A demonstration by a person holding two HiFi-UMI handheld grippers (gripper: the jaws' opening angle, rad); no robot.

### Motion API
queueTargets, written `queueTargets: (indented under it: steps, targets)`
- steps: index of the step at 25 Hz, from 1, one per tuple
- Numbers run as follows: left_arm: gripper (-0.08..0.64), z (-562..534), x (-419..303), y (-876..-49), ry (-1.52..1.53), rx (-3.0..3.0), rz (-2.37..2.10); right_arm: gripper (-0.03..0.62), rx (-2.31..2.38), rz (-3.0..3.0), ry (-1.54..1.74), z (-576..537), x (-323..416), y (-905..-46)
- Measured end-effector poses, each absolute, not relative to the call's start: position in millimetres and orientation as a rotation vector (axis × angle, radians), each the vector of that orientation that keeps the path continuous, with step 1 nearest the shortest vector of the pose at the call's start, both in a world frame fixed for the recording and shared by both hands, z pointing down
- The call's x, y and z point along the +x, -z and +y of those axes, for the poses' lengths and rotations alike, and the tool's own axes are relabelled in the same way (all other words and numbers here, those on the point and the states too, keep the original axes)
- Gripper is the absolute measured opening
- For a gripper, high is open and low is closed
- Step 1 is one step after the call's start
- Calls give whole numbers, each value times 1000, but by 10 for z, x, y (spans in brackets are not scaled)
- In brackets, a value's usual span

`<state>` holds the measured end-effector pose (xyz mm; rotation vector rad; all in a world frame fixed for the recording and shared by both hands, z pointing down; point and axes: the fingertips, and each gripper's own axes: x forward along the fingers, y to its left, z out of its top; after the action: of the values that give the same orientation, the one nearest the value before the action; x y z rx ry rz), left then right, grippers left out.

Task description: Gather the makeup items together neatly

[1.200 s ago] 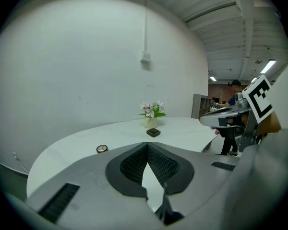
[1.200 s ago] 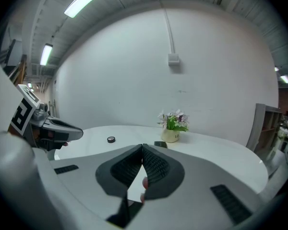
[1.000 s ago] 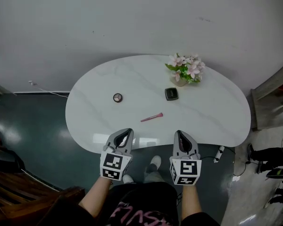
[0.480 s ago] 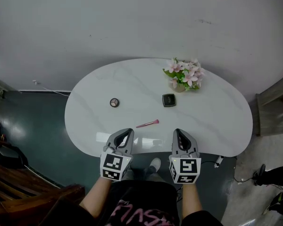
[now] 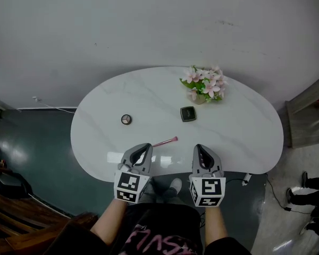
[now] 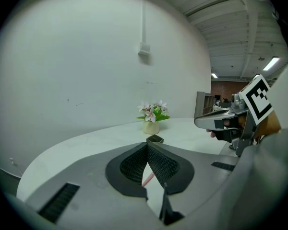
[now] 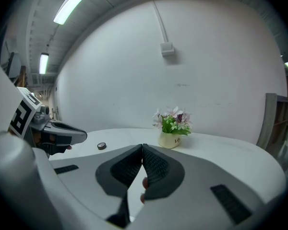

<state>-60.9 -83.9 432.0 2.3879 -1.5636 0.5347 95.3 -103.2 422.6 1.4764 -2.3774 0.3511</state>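
Note:
On the white oval table (image 5: 239, 142) lie three makeup items. A thin pink brush (image 5: 165, 142) rests near the front edge, a black square compact (image 5: 187, 113) sits mid-table, and a small round compact (image 5: 126, 119) lies to the left. My left gripper (image 5: 143, 148) hovers at the front edge, shut and empty, its tip just left of the brush. My right gripper (image 5: 200, 150) is beside it, also shut and empty. In the left gripper view the black compact (image 6: 155, 138) shows just past the closed tips (image 6: 147, 145). The right gripper view shows the round compact (image 7: 102, 146) far left.
A small pot of pink flowers (image 5: 202, 84) stands at the back right of the table, just behind the black compact. A white wall runs behind the table. Dark floor lies to the left and a cabinet (image 5: 308, 110) stands at the right edge.
The view has shifted slightly, so the table and its items sit a little lower and further left. The pink brush now lies closer to the left gripper's tip. Both grippers stay shut.

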Motion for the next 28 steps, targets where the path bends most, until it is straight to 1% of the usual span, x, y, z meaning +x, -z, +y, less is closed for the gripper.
queueTargets:
  steps: [15,28]
  targets:
    - [12,-1022,-757,-4424,-522,2395,-1489,63,1469,-2327,-370,-1099,742,-4365]
    - [12,-977,-686,-4883,-619,2368,-1353,63,1410,-2261,-482,-1017,655,-4829]
